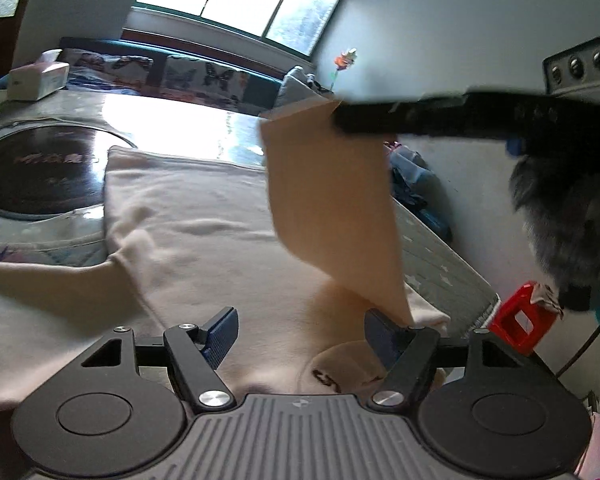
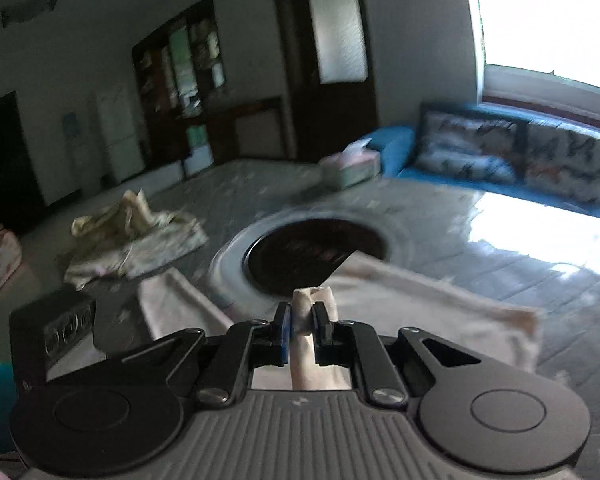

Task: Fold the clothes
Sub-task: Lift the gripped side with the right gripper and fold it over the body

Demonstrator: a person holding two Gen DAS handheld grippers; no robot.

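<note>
A pale pink garment (image 1: 204,232) lies spread on the table (image 1: 172,124), beside a round dark inset (image 1: 40,172). The right tongs (image 2: 302,332) are clenched on one edge, lifting it clear. The left tongs (image 1: 300,334) hang spread wide above the collar, gripping nothing

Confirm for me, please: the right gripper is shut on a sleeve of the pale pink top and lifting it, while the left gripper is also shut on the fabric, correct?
Not quite. The right gripper is indeed shut on a sleeve of the pale pink top, but the left gripper is open, its jaws spread wide above the collar and clamping nothing. The left wrist view shows this.
</note>
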